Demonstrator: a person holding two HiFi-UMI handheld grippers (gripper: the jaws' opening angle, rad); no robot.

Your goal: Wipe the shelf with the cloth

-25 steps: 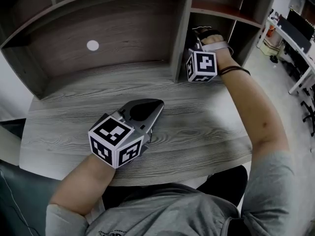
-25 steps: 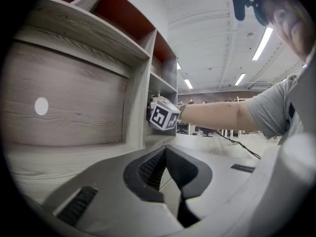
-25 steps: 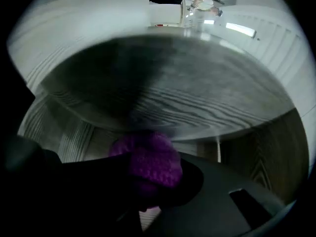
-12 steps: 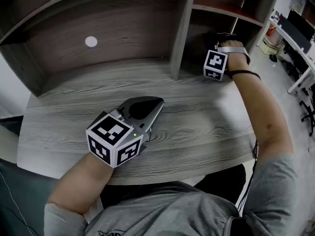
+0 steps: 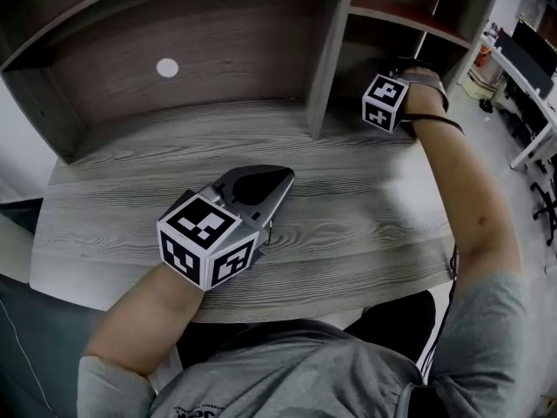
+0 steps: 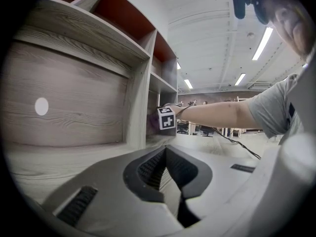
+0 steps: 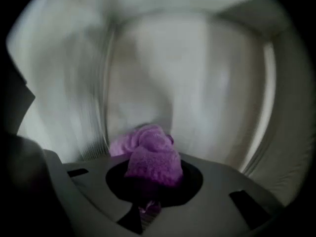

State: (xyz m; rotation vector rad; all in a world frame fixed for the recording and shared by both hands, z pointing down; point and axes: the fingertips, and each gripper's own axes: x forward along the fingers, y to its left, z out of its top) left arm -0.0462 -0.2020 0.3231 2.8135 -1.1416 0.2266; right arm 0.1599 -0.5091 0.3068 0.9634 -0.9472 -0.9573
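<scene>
My right gripper [image 7: 147, 204] is shut on a bunched purple cloth [image 7: 150, 157], which bulges out over its jaws. It is inside the narrow right compartment of the wooden shelf [image 5: 329, 50], and the cloth is against the pale compartment wall [image 7: 197, 83], which is blurred by motion. In the head view only its marker cube [image 5: 385, 101] and the wrist show at the compartment's mouth; the jaws are hidden inside. My left gripper [image 5: 280, 181] rests on the desk in front of the wide compartment, shut with nothing in it. The left gripper view shows the right cube [image 6: 167, 117] with a purple edge of cloth [image 6: 152, 125] beside it.
The grey wood desk top [image 5: 365, 207] runs under both compartments. A white round dot [image 5: 167, 67] marks the wide compartment's back panel. A reddish upper shelf board [image 5: 400, 16] lies above the right compartment. Office desks and chairs [image 5: 531, 68] stand off to the right.
My right gripper has moved right and deeper into the narrow compartment with the cloth. The left gripper has stayed on the desk.
</scene>
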